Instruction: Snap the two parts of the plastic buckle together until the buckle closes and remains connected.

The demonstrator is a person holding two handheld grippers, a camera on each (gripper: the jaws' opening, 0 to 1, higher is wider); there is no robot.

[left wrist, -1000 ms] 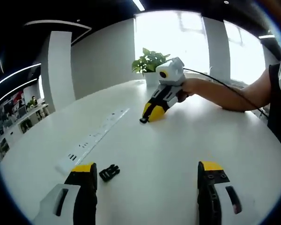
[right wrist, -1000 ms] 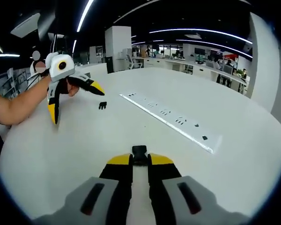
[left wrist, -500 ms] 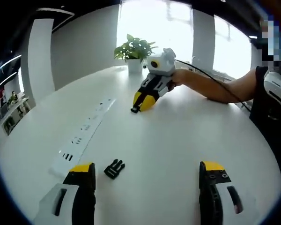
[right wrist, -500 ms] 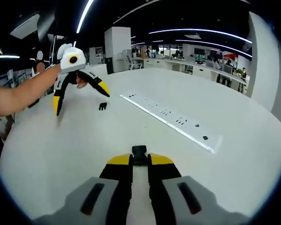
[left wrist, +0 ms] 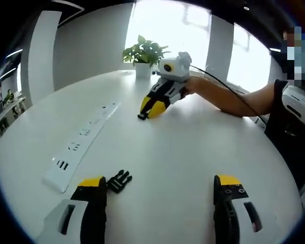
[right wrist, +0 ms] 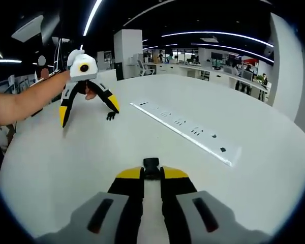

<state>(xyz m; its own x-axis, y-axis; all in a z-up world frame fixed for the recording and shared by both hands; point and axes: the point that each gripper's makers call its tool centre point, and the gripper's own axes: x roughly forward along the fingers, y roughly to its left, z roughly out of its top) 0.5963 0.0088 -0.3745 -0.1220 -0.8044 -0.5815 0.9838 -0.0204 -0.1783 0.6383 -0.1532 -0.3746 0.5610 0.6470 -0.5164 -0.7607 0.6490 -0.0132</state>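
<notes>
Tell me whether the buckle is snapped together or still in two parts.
Two parts. One buckle half lies by the open left gripper; the other half sits in the shut right gripper.

Legible text, labels, brands, numbers, signs: none.

No lettering can be made out on the white power strip [left wrist: 79, 147], on either black buckle part [left wrist: 118, 181] [right wrist: 151, 163], or on the yellow-tipped grippers; anything on the distant office walls and desks is too small and blurred to read.
</notes>
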